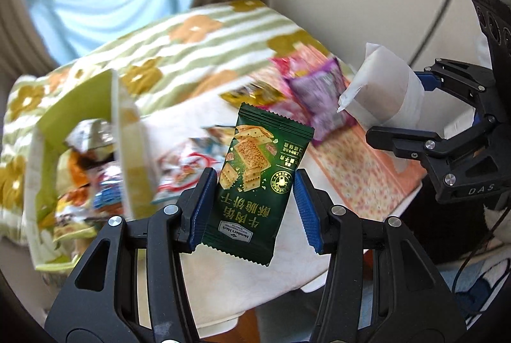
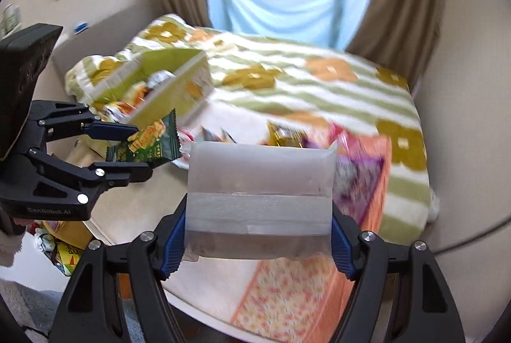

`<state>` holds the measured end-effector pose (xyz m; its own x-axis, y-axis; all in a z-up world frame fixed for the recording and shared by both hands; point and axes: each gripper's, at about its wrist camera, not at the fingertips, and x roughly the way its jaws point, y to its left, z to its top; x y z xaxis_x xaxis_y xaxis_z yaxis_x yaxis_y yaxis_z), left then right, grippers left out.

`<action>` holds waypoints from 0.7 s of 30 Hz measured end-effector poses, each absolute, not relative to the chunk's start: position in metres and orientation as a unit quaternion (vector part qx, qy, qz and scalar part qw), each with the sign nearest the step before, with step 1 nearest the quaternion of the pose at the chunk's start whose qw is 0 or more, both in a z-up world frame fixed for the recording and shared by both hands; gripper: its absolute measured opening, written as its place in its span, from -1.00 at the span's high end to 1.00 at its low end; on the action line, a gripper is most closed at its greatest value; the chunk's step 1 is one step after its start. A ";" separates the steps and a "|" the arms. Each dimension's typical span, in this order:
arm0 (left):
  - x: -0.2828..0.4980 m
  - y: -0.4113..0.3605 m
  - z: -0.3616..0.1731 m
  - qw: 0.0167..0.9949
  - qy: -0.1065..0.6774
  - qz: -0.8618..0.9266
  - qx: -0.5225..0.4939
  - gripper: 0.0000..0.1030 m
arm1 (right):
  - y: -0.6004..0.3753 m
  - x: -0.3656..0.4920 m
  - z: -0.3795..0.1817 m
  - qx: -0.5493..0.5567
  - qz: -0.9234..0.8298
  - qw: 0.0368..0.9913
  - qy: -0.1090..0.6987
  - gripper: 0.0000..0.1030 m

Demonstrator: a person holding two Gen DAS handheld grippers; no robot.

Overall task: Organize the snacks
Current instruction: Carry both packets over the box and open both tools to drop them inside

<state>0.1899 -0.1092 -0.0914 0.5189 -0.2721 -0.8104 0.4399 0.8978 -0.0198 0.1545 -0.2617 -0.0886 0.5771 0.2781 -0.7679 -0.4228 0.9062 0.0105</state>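
Snacks held up in both grippers above the table.

The left gripper (image 1: pixel 255 209) pinches a dark green cracker packet (image 1: pixel 255 183) between its blue pads, holding it upright; the right gripper (image 2: pixel 258 231) has its jaws clamped on the sides of a frosted white packet (image 2: pixel 260 190). Below them, blurred loose snack packets (image 1: pixel 306 94) lie on the far side of the white table (image 1: pixel 223 279), by an orange floral cloth (image 2: pixel 287 295). To the left, a green box (image 2: pixel 166 81) holds more snacks.
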 end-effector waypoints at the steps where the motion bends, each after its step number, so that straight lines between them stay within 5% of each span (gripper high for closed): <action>1: 0.191 -0.099 -0.088 0.870 0.443 -0.197 0.087 0.11 | -0.254 0.158 -0.083 -0.091 0.206 0.884 0.409 -0.37; 21: 0.255 0.148 -0.118 0.878 0.471 -0.083 0.010 0.11 | -0.033 0.222 -0.084 -0.049 0.265 0.863 0.428 -0.38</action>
